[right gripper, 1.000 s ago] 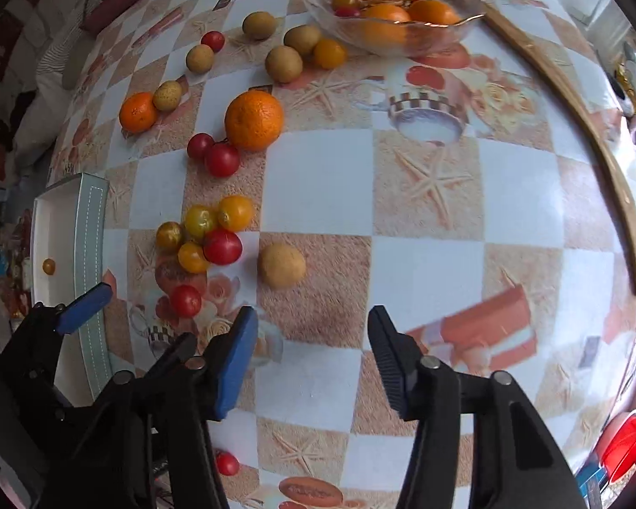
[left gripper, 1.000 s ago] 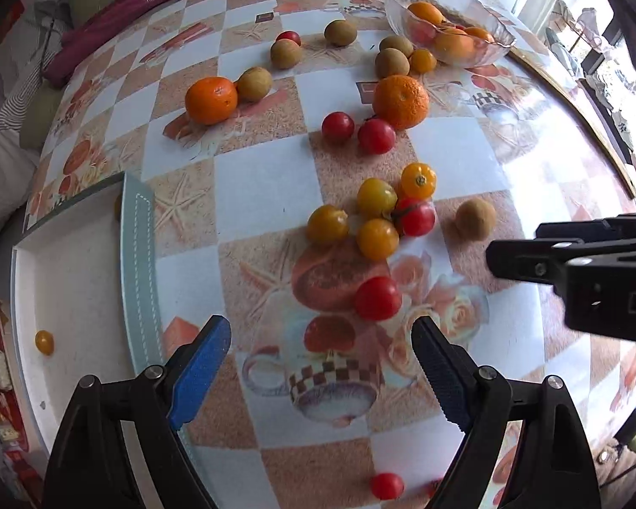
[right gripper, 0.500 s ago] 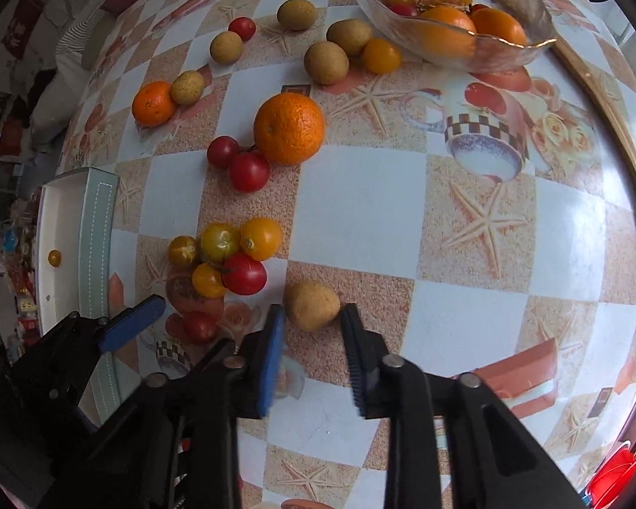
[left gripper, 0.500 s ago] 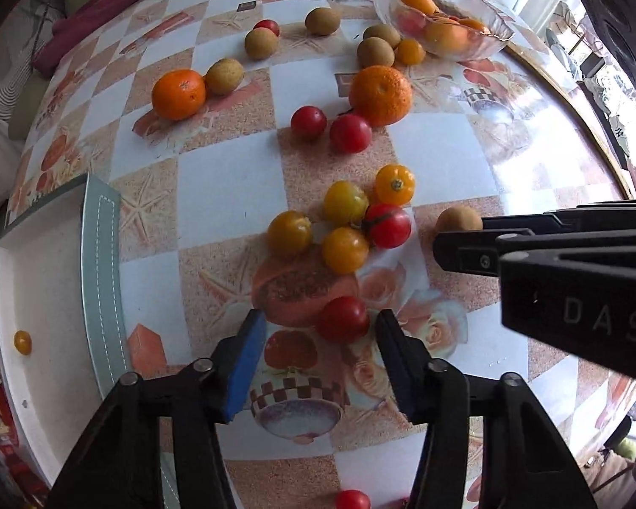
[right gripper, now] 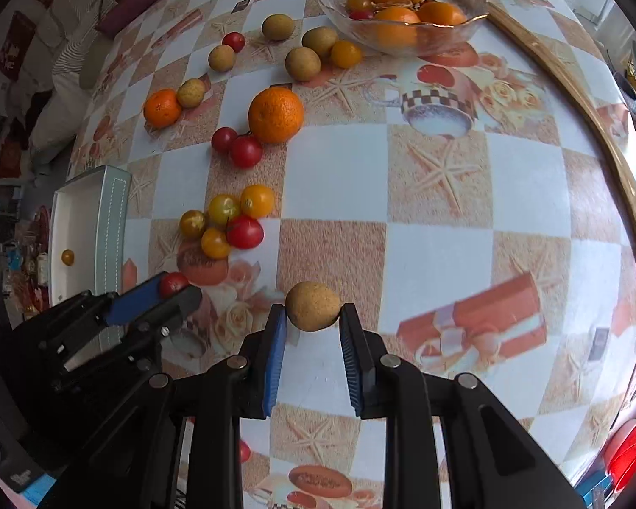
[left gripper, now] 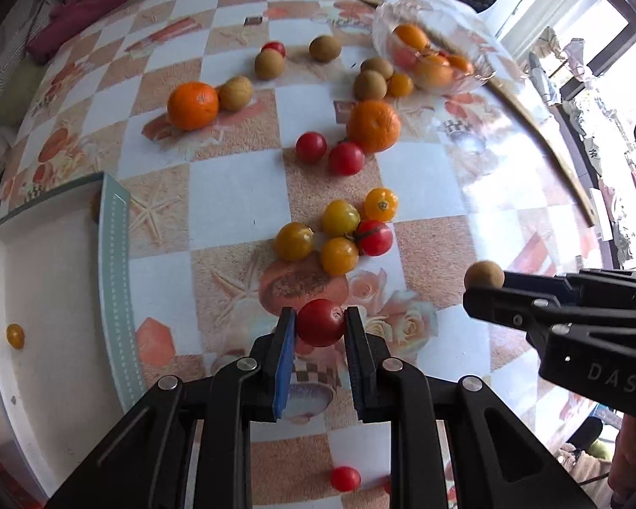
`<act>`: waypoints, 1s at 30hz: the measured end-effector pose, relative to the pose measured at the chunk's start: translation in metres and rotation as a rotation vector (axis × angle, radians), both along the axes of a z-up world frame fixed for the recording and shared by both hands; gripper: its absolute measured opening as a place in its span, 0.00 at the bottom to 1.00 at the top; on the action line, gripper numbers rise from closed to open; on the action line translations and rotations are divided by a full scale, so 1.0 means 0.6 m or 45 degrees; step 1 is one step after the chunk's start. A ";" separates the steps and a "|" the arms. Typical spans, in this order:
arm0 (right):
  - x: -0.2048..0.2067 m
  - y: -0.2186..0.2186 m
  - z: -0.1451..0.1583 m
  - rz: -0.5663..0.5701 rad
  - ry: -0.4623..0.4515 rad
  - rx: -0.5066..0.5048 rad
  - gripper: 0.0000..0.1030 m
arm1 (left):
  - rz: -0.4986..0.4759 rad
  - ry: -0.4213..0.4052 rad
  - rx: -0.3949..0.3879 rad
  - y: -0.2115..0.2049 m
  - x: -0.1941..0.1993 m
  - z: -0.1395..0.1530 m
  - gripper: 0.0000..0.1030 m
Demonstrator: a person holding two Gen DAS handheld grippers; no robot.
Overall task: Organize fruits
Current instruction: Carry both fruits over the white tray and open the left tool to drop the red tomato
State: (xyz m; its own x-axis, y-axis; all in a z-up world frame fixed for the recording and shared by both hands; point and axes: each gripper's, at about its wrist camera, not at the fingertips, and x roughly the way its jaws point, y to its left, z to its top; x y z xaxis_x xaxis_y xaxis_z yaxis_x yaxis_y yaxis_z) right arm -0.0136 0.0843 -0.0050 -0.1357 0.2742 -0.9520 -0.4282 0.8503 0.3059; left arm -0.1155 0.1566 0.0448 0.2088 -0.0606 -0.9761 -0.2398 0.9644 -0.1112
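Left claw [left gripper: 320, 324] has just been closing and now clamps a red tomato [left gripper: 320, 322] between its pads, at the tips. Right claw [right gripper: 312, 318] is narrow and pinches a brown fruit [right gripper: 313, 306] the same way; its jaws had closed slightly sooner. Both claws point steeply down over the checkered surface [right gripper: 436, 195], side by side, left claw's tomato visible in the right wrist view too.

Loose on the surface: a cluster of four yellow tomatoes and one red [left gripper: 339, 231] just beyond the left claw, two red tomatoes [left gripper: 330, 152] touching a big orange [left gripper: 373, 126], a second orange [left gripper: 193, 105] beside a brown fruit, more brown fruits further back. Glass bowl [right gripper: 466, 27] at the far edge holds oranges and small tomatoes. White tray [left gripper: 55, 297] to the left holds one small yellow tomato [left gripper: 15, 335]. One more red tomato [left gripper: 344, 478] lies near the surface edge under the left claw.
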 end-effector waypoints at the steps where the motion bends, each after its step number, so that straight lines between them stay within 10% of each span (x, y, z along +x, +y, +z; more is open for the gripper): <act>1: -0.005 -0.002 0.004 0.002 -0.001 -0.001 0.27 | -0.005 -0.007 0.000 0.000 -0.004 0.006 0.23; 30: -0.135 0.126 0.114 0.186 -0.070 0.007 0.27 | 0.220 -0.103 0.077 0.185 -0.216 0.100 0.23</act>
State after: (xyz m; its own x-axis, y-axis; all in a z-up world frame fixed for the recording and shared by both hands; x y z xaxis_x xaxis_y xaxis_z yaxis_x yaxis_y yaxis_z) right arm -0.0944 0.1596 0.0636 -0.1221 0.2605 -0.9577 -0.5632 0.7764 0.2830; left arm -0.2449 0.2673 0.1049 0.2890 0.0409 -0.9564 -0.3947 0.9153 -0.0802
